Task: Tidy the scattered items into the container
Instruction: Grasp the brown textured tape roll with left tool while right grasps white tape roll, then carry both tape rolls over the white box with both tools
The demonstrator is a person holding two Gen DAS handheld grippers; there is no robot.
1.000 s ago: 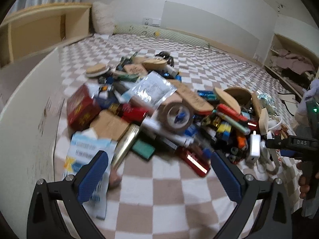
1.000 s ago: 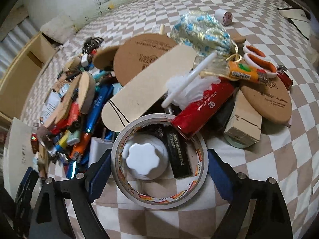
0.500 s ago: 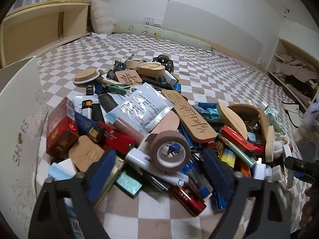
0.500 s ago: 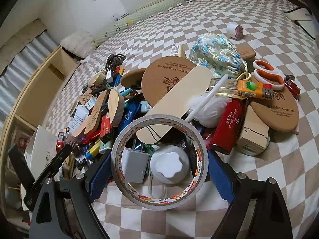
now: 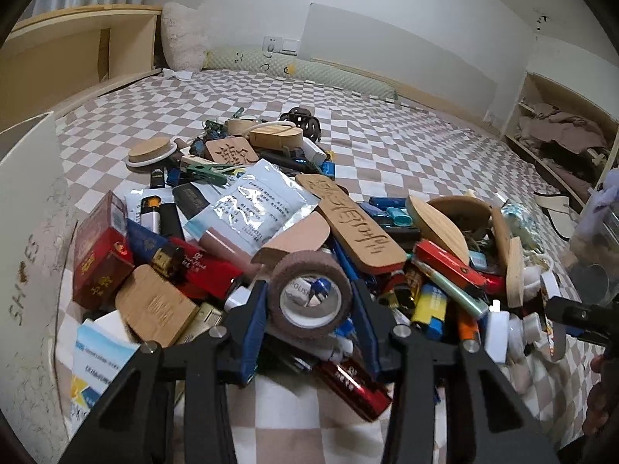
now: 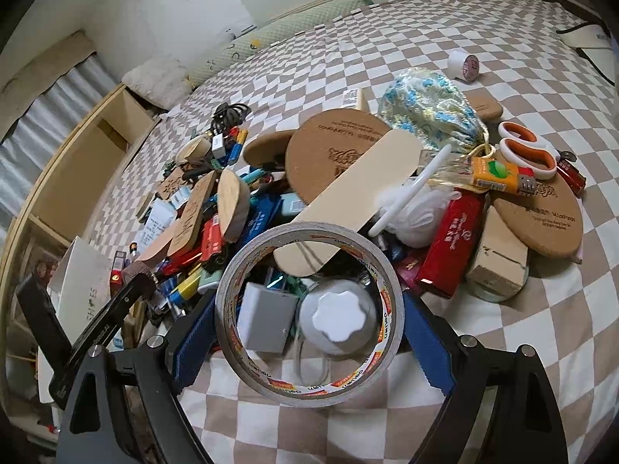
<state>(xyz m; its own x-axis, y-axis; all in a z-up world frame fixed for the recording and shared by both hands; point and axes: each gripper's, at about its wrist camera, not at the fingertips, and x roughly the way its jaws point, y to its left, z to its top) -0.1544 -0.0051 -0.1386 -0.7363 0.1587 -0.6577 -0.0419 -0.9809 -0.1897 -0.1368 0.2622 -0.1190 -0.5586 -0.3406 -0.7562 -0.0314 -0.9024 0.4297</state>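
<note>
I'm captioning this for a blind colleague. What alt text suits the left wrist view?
The left tongs are shut on a brown tape roll at the near edge of a heap of lighters, boxes and wooden pieces on a checkered bed cover. A white box stands left.

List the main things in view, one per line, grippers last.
brown tape roll: one, brown, between the left fingers
clear tape roll: one, printed rim, between the right fingers
scissors: one, orange-white, pile's right edge
cork discs: at least two, tan, atop pile
red box: one, pile's left
white box: one, beside pile
left gripper: closed on brown tape roll
right gripper: closed on clear tape roll
</note>
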